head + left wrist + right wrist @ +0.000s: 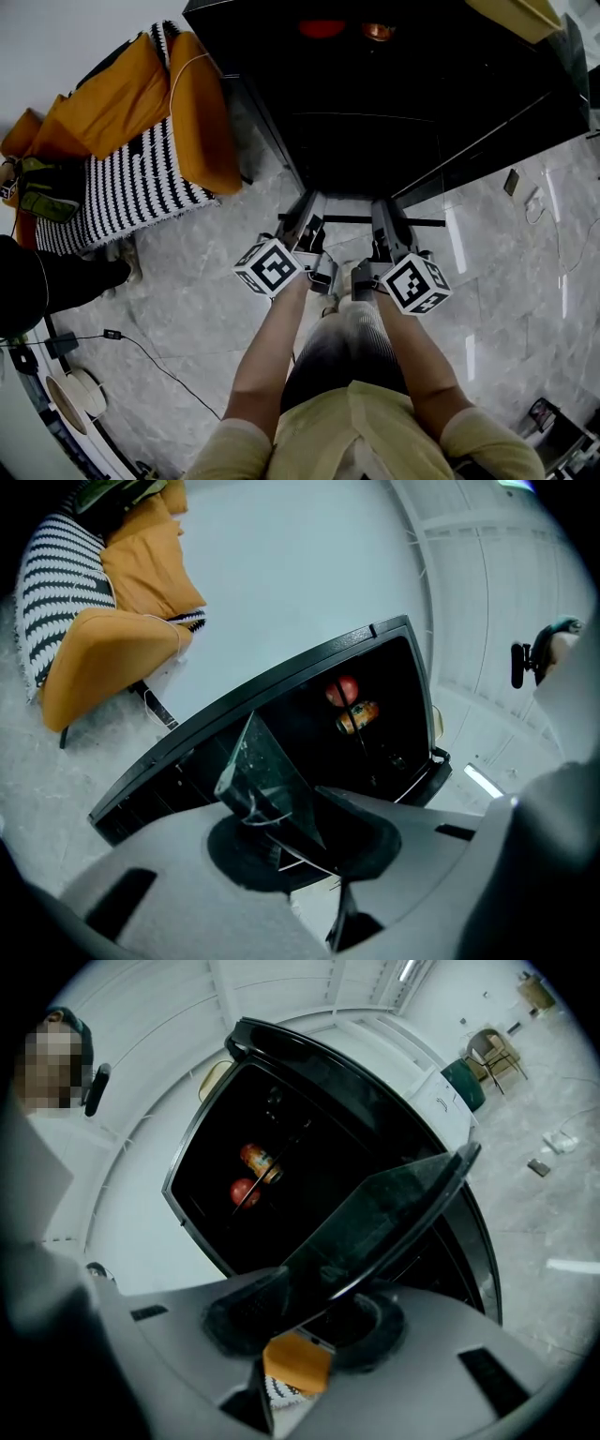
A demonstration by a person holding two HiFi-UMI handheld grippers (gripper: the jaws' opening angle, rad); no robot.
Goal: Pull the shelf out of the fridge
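Clamping the glass shelf (269, 771) at its near edge, the left gripper (281, 829) and right gripper (319, 1321) each have their jaws closed on the pane; it hangs tilted just before the open black fridge (422, 103), with a red fruit (244, 1192) and a can (258, 1160) deeper inside; smooth glass in so narrow a pinch may slip, and uneven pulling could twist it against the fridge walls.

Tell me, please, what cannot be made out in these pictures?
- Head view: fridge interior too dark; whether the shelf is free of its rails is hidden by darkness.
- Right gripper view: can label too small; red round item, kind unclear.
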